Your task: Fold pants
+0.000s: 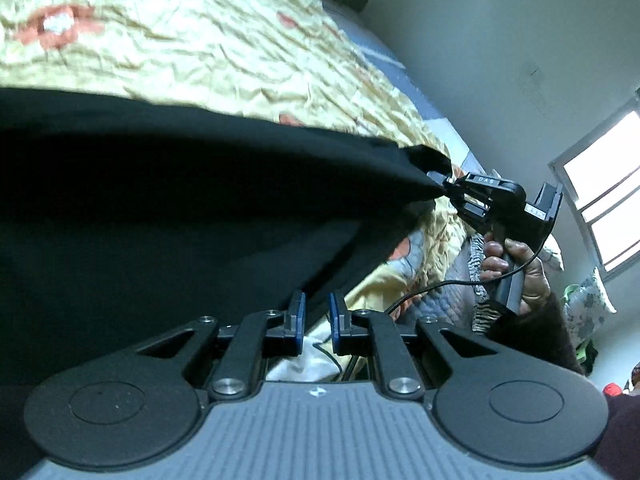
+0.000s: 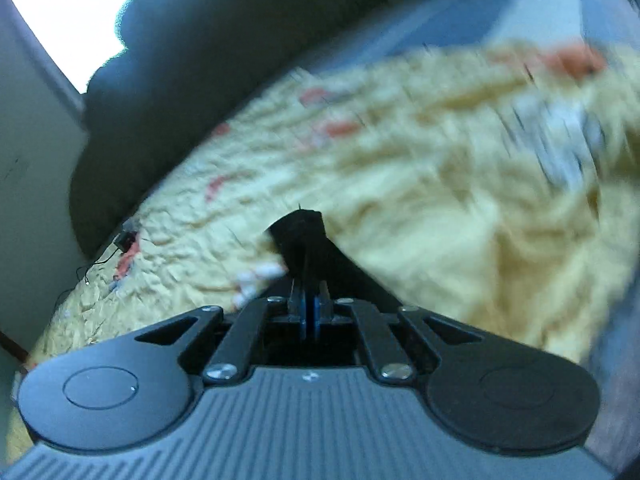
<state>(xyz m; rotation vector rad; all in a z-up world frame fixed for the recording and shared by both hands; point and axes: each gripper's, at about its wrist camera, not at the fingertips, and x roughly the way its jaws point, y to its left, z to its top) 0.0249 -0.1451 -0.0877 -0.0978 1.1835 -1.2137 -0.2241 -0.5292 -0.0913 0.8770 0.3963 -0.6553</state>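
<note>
The black pants (image 1: 180, 208) hang spread across the left wrist view, lifted above the yellow quilt (image 1: 208, 40). My left gripper (image 1: 317, 312) has its blue-padded fingers a little apart with the pants' lower edge running between them. My right gripper (image 1: 446, 186) shows in the left wrist view at the right, pinching a corner of the pants. In the right wrist view my right gripper (image 2: 308, 300) is shut on a bunched black fold of the pants (image 2: 300, 228) above the quilt (image 2: 420, 200). That view is motion-blurred.
The quilt with orange flowers covers a bed. A dark pillow (image 2: 192, 80) lies at its head. A window (image 1: 608, 184) is on the wall at right. A small black device with a cable (image 2: 125, 240) lies on the quilt's edge.
</note>
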